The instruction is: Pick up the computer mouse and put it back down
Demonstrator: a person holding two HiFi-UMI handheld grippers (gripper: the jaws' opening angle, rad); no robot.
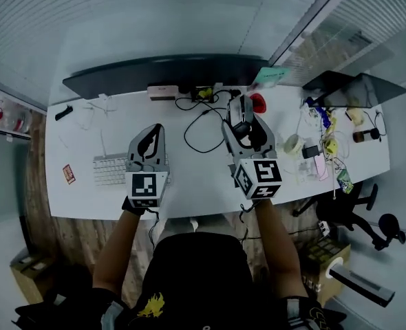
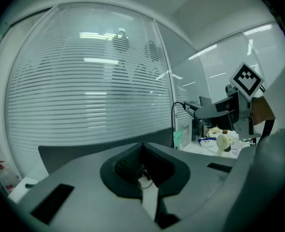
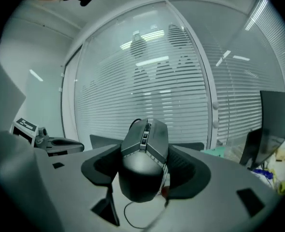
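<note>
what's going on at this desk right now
A person holds a two-jaw tool in each hand over a white desk. The right tool is clamped on a dark grey wired computer mouse, which looks lifted off the desk. The left tool is shut and empty, beside a white keyboard.

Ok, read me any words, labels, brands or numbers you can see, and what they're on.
No text is readable.
On the marker cubes: only black-and-white square patterns, no letters.
On the small card on the table: print too small.
On the computer mouse: no brand visible.
</note>
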